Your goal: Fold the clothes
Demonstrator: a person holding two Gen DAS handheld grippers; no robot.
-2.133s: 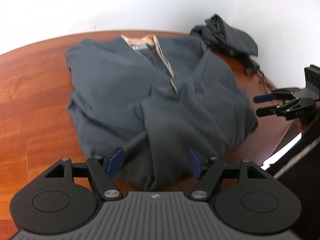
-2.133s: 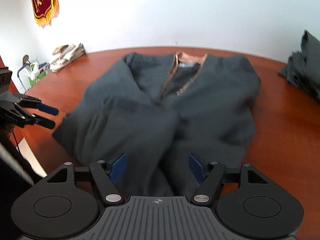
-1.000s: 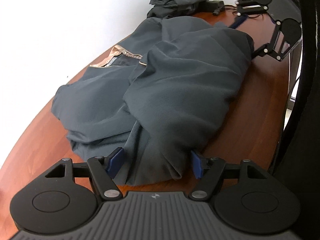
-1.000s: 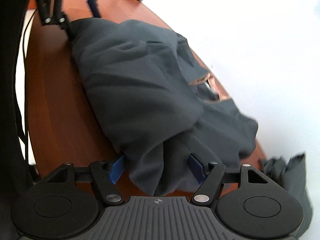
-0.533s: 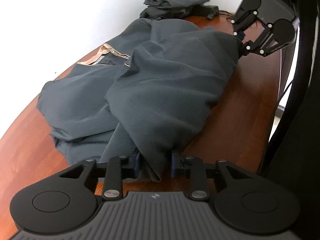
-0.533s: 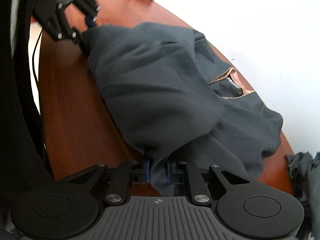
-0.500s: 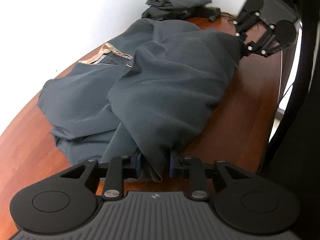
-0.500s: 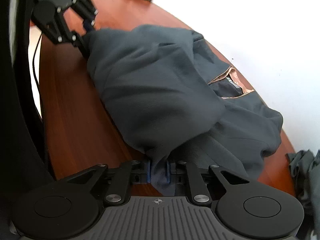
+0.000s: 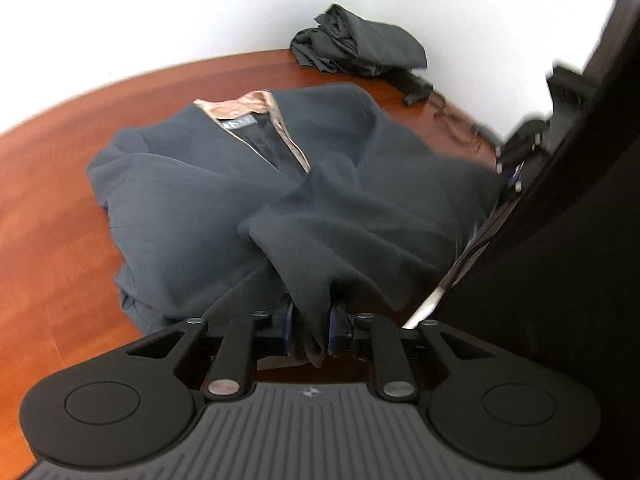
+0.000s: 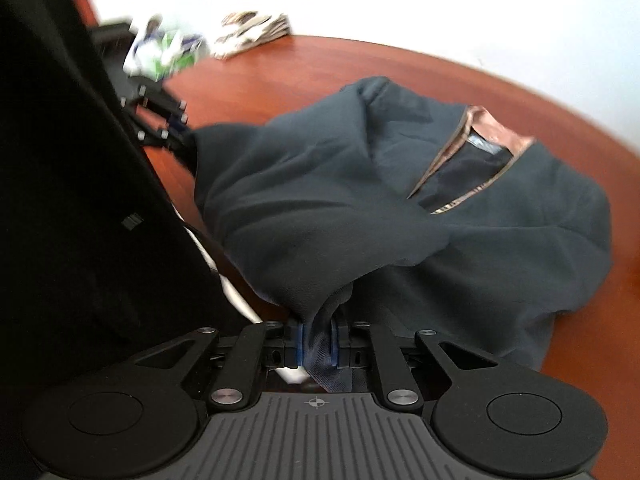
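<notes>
A dark grey jacket (image 9: 200, 208) with a tan collar lining (image 9: 256, 108) lies on the wooden table (image 9: 48, 240), its sleeves folded across the front. My left gripper (image 9: 310, 320) pinches a bunch of the jacket's near hem, its jaws still closing on the cloth, and holds it raised off the table. The right gripper (image 10: 318, 340) is shut on the hem at the jacket's (image 10: 320, 208) other near corner, also lifted. Each gripper shows blurred in the other's view: the right gripper (image 9: 516, 176), the left gripper (image 10: 168, 124).
A heap of dark clothes (image 9: 360, 44) sits at the far edge by the white wall, with a black cable (image 9: 416, 88) beside it. A person's dark clothing (image 10: 60, 200) fills one side of each view. A stack of papers (image 10: 252, 32) lies at the far end.
Both grippers went from open around the hem to closed on it, then rose with the cloth. Both views rolled, so the jacket now lies more squarely ahead.
</notes>
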